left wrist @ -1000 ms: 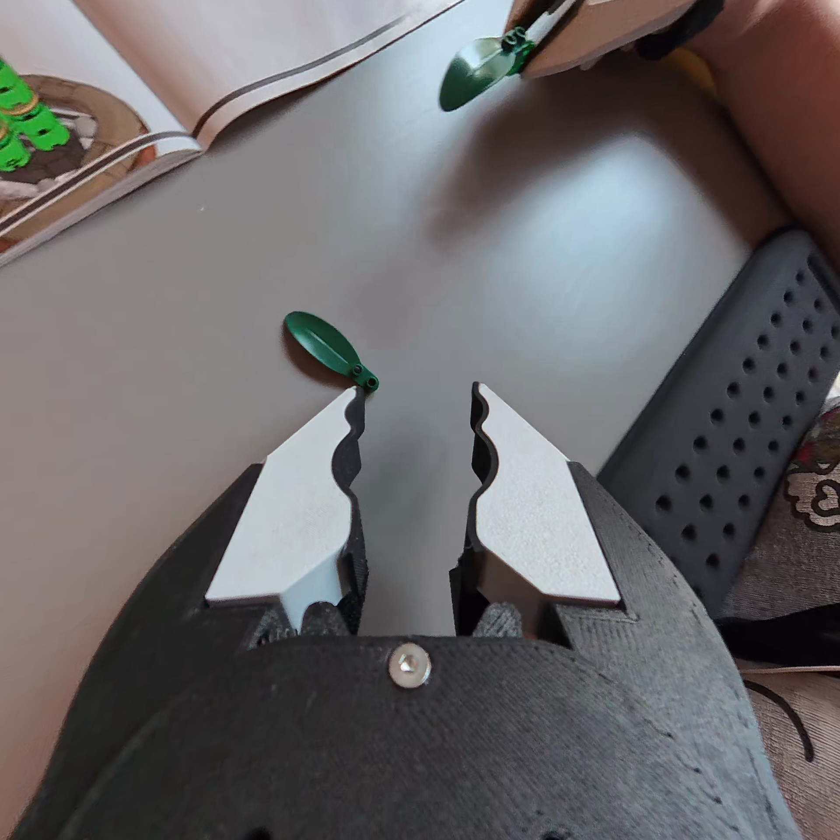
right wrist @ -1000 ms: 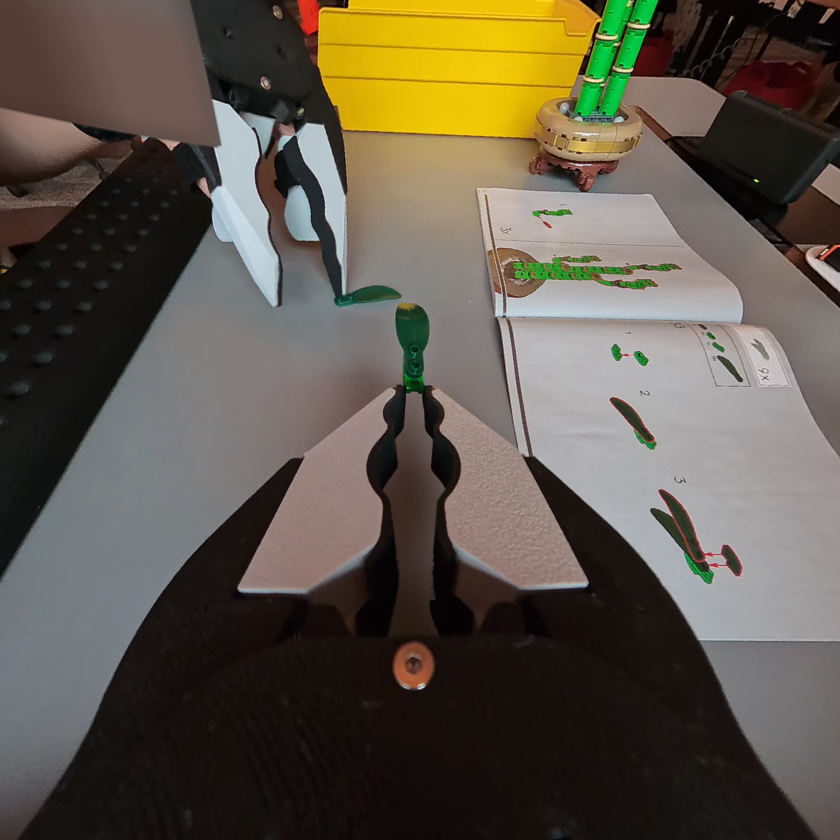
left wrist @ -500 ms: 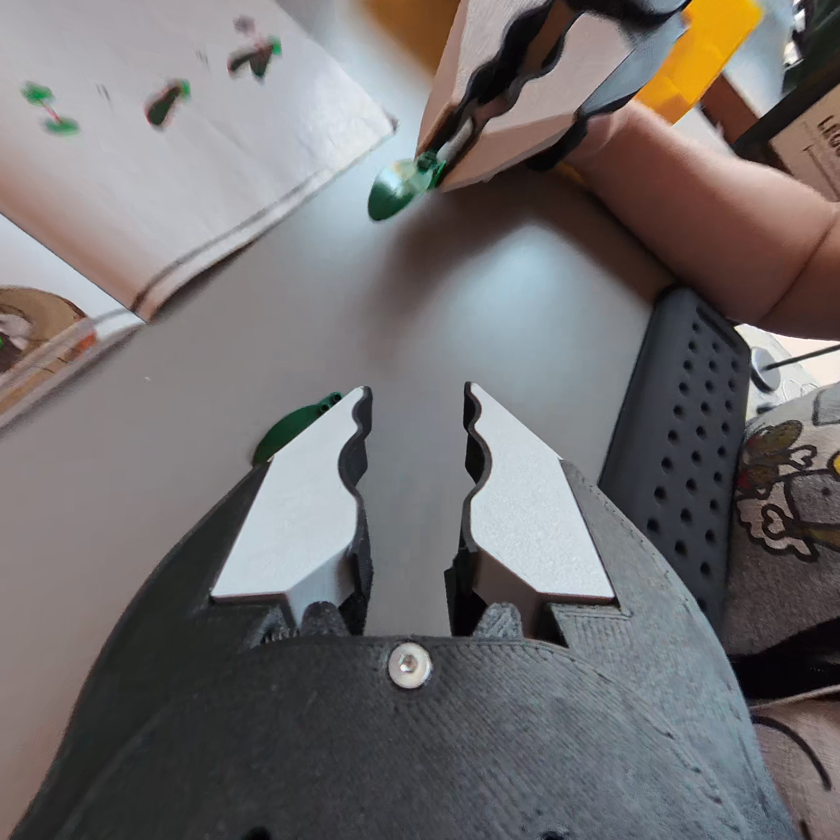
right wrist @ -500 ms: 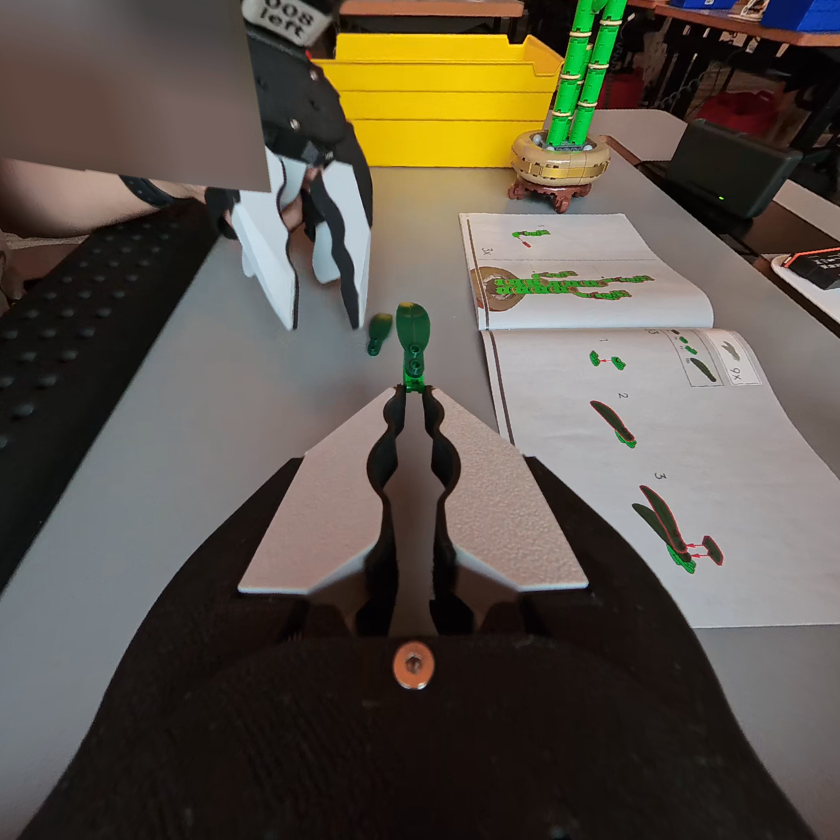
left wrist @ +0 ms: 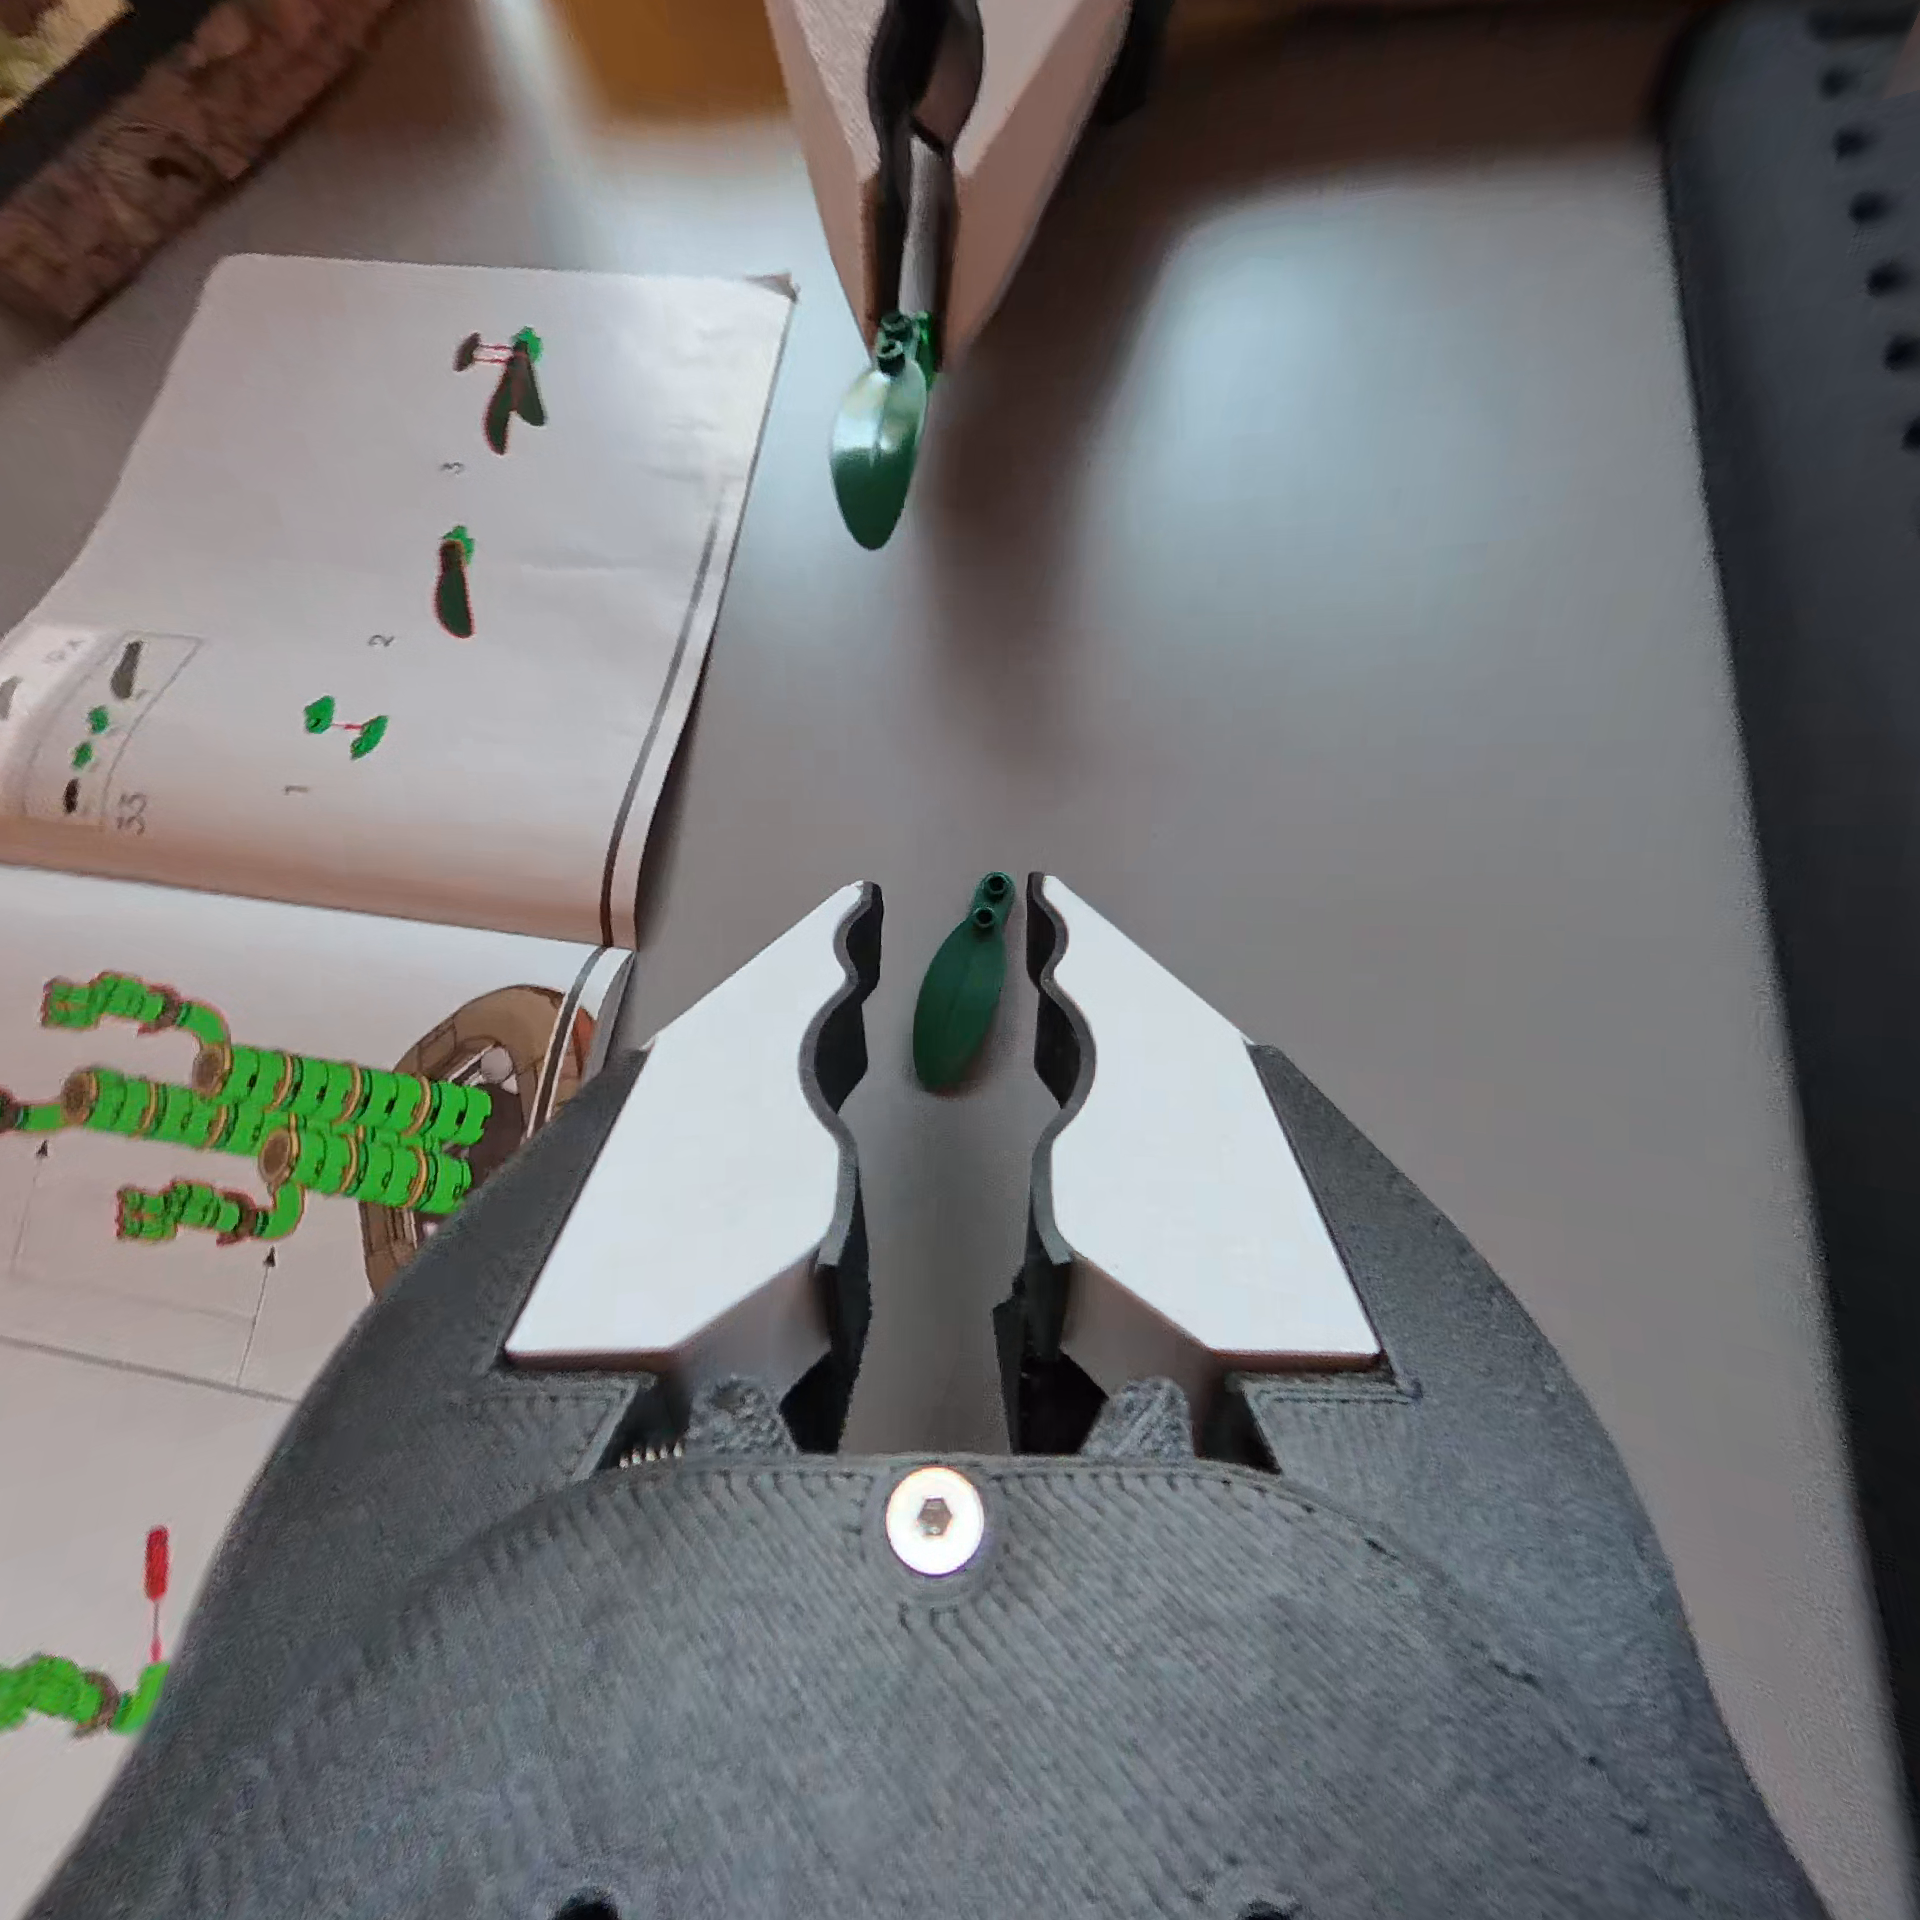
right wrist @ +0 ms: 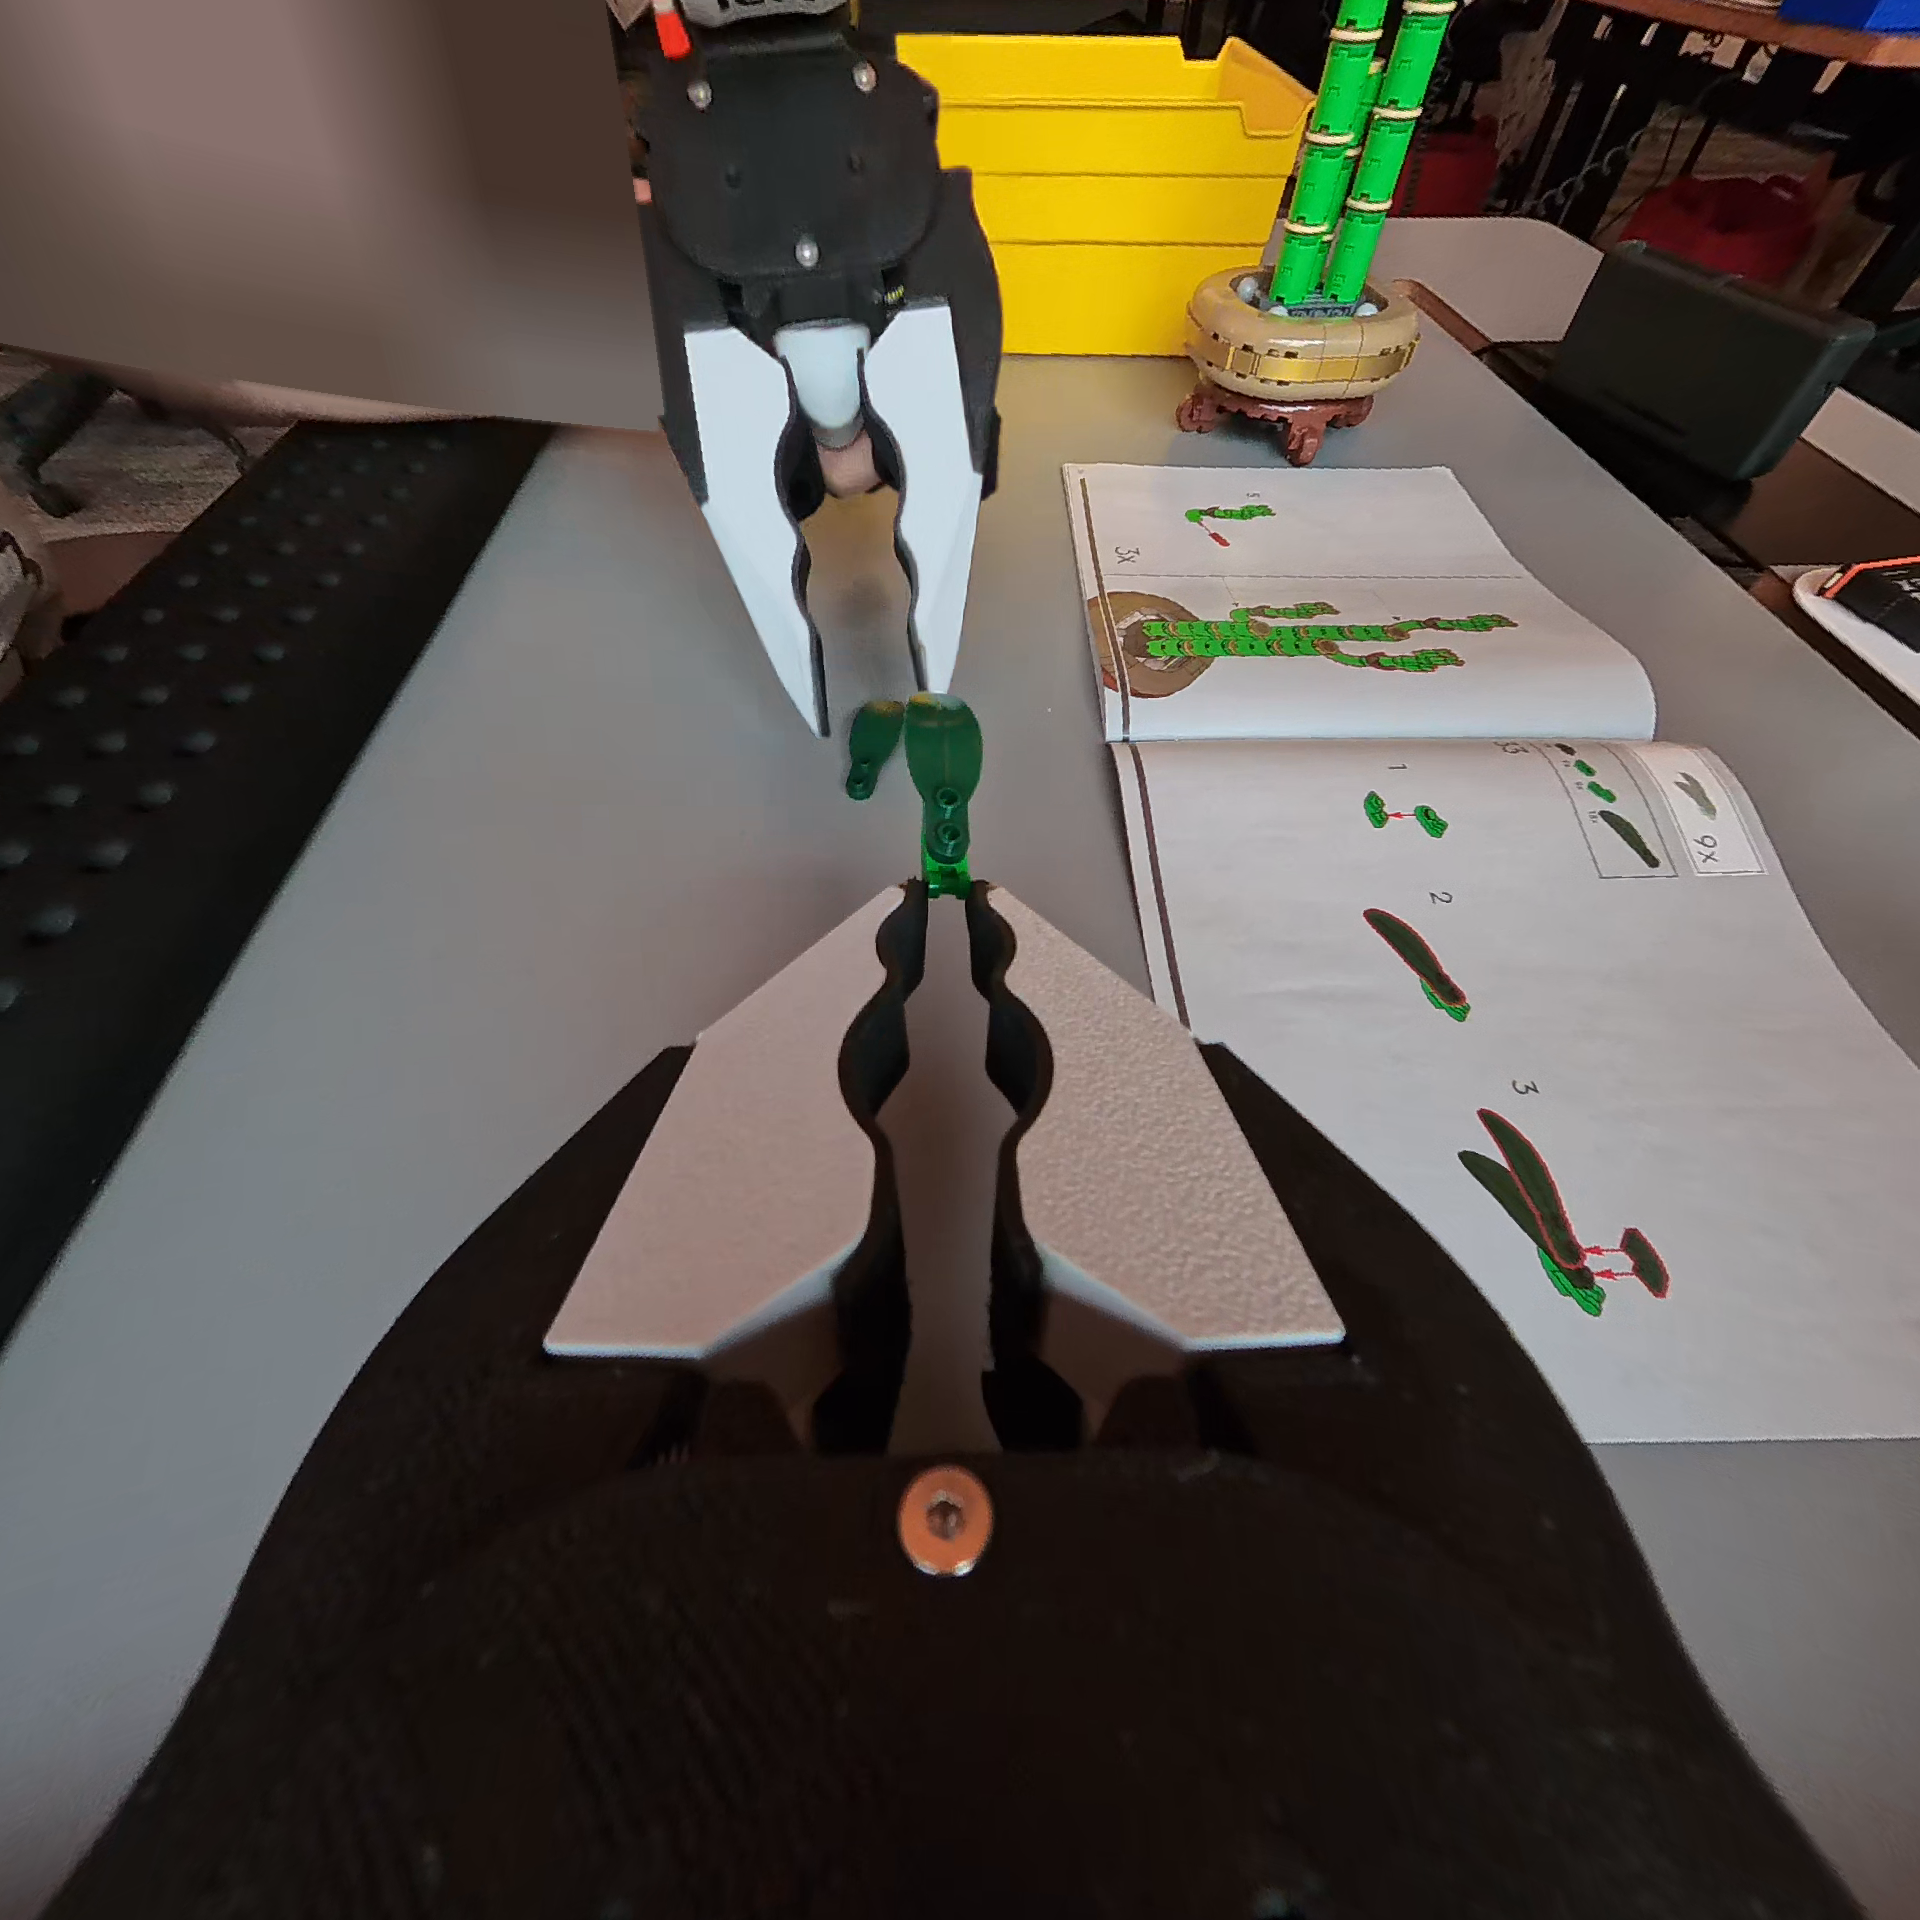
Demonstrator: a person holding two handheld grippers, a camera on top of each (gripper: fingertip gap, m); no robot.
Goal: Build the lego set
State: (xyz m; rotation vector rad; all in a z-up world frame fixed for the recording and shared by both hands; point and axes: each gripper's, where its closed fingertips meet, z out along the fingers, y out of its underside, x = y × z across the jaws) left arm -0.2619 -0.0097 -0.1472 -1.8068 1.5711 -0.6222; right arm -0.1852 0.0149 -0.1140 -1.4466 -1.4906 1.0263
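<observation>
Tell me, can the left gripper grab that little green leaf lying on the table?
Probably yes. The left gripper is open, and the loose leaf lies flat on the table between its fingers. Nothing blocks it. The right gripper, shut on another leaf piece, is farther off.

The bench (left wrist: 1299, 623) is seen as smooth, faintly glossy grey laminate. The loose leaf (left wrist: 956, 1013) is moulded in shiny dark green plastic. The left tongs (left wrist: 954, 904) are faced with matt, grainy white plates, backed by ridged black printed plastic. The booklet (right wrist: 1455, 1039) is printed on matt paper.
</observation>
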